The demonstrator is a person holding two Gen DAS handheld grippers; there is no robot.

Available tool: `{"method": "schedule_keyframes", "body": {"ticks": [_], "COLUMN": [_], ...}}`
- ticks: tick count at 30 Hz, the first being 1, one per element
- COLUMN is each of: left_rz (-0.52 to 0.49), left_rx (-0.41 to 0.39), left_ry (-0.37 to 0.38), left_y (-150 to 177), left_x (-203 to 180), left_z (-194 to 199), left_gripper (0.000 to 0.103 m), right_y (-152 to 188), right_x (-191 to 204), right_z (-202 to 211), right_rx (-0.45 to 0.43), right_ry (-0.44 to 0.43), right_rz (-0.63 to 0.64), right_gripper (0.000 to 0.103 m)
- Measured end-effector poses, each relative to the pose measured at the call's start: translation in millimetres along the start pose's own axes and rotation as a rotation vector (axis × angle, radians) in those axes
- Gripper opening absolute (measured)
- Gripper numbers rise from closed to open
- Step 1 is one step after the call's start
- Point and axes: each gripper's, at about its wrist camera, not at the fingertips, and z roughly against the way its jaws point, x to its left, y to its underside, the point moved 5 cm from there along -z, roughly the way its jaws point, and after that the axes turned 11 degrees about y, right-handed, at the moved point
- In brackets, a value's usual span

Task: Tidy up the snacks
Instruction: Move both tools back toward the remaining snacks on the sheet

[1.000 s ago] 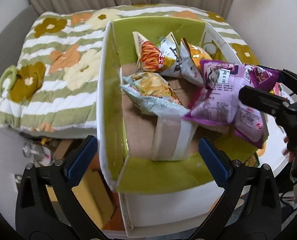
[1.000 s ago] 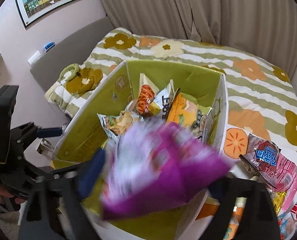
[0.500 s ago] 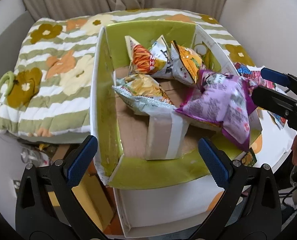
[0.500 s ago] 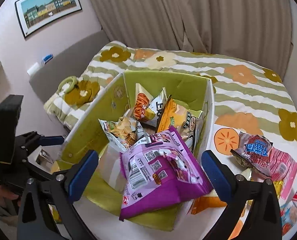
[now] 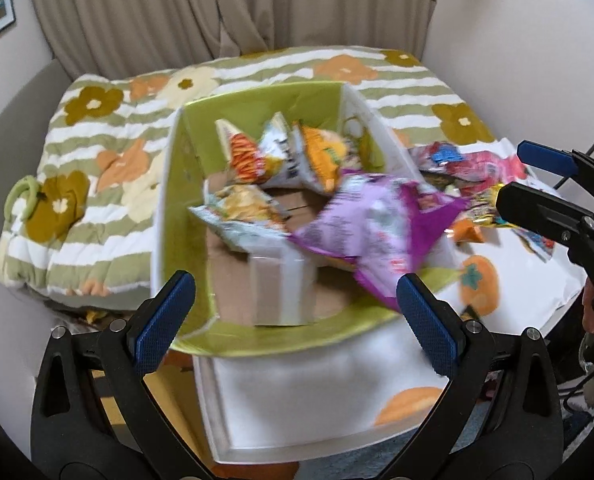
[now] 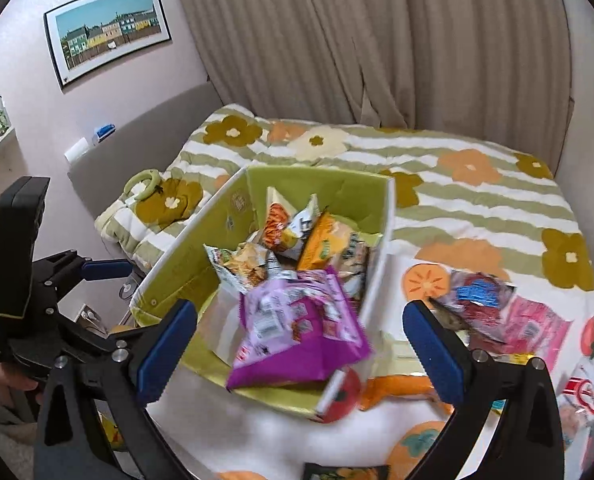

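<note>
Green-lined box (image 6: 325, 188) on bed, four snack bags inside. Purple bag (image 6: 297, 328) lay at near right corner, draped partly over rim, free of both tools. Right gripper (image 6: 301, 344) jaws wide, empty. Left gripper (image 5: 293, 316) jaws wide, empty. Loose packets (image 6: 505, 312) remained beside box on white cloth (image 6: 257, 432). Judged roughly half done.

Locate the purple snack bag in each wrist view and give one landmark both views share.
Left wrist: purple snack bag right of centre, lying over the box's right side, blurred.
Right wrist: purple snack bag low centre, between the open fingers, at the box's near end.
Shared landmark: green-lined box on the floral quilt.
</note>
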Motion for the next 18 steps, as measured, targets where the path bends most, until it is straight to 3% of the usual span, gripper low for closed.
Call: {"method": "schedule_keyframes", "body": {"ticks": [12, 18], "left_rz": [-0.053, -0.099], "left_rx": [0.002, 0.063], "left_ry": [0.025, 0.061], "left_y": [24.5, 43.1], "left_x": [-112.4, -157.1], "left_z": [-12.0, -42.3], "left_gripper": [0.100, 0.100], "right_y": [41.8, 72.5], "right_x": [-104.1, -159.2], "right_z": [66.0, 75.2], "right_rx": [-0.006, 0.006], "right_ry": [0.083, 0.164], "right_rz": [-0.035, -0.075], "right_gripper": [0.103, 0.103]}}
